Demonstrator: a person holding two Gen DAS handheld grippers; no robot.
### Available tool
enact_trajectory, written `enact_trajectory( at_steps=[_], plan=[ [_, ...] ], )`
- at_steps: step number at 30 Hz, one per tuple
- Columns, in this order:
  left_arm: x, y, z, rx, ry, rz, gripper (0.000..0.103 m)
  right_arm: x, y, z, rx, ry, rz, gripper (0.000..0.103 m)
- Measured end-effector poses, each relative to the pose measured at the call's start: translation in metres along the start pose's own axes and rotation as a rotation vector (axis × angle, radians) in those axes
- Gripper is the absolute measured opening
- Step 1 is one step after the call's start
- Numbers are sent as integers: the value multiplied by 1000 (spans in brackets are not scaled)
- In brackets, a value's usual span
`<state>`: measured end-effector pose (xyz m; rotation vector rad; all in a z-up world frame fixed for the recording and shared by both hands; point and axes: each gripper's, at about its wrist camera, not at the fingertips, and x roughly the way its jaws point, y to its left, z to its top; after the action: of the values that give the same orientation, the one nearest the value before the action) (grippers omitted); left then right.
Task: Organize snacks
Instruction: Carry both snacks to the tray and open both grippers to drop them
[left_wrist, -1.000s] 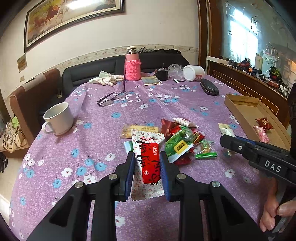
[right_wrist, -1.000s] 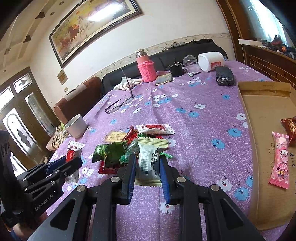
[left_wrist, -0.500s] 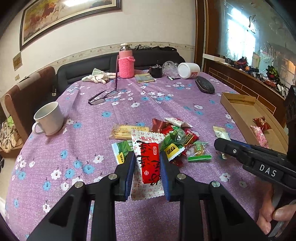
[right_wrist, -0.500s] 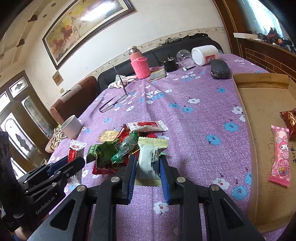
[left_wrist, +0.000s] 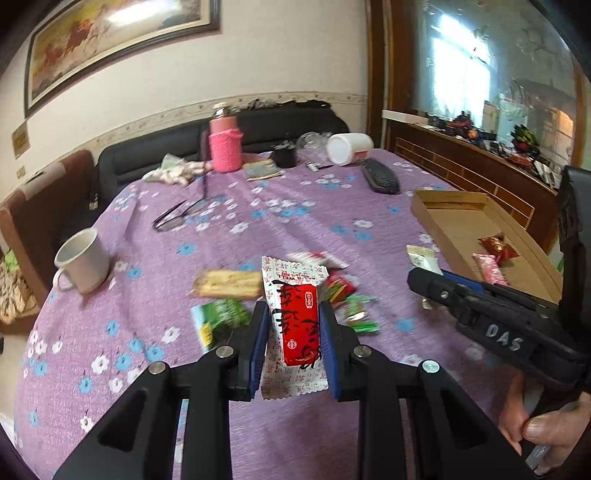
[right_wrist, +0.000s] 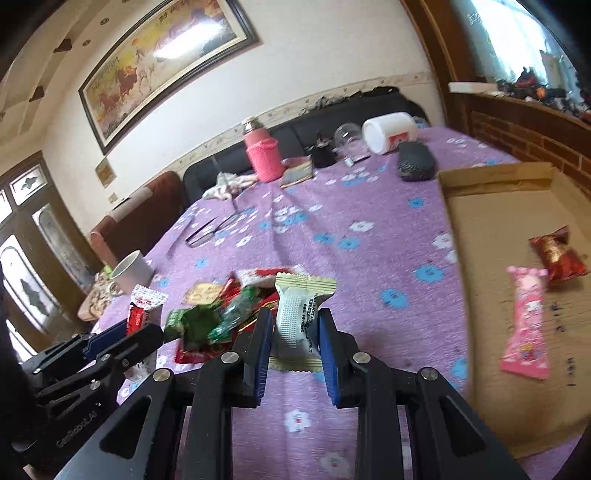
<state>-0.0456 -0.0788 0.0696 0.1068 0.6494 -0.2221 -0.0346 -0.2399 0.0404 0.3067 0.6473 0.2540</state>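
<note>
My left gripper (left_wrist: 291, 325) is shut on a red and white snack packet (left_wrist: 297, 325) and holds it above the purple flowered table (left_wrist: 258, 221). My right gripper (right_wrist: 295, 332) is shut on a white and cream snack packet (right_wrist: 299, 317), also lifted; it shows in the left wrist view (left_wrist: 421, 256). A pile of loose snacks (right_wrist: 221, 314) lies on the table below both. A cardboard tray (right_wrist: 498, 221) on the right holds a pink packet (right_wrist: 526, 325) and a red packet (right_wrist: 557, 254).
A white mug (left_wrist: 83, 260) stands at the left. Glasses (left_wrist: 177, 214), a pink flask (left_wrist: 225, 146), a white jar (left_wrist: 349, 147) and a black case (left_wrist: 380, 179) sit further back. A sofa lies behind the table.
Both grippers have risen from the pile with their packets held and shifted toward the tray side; the pile now sits lower in both views.
</note>
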Motion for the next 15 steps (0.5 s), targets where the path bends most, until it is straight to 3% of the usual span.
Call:
enact_trajectory(
  at_steps=[6, 11, 15],
  plan=[
    [0, -46, 14, 72, -12, -84, 25, -27, -31, 9, 40, -60, -94, 26],
    [9, -98, 22, 127, 2, -191, 25, -59, -78, 15, 95, -124, -235, 26],
    [20, -133, 28, 142, 27, -278, 25, -77, -118, 16, 149, -121, -354, 26]
  ],
)
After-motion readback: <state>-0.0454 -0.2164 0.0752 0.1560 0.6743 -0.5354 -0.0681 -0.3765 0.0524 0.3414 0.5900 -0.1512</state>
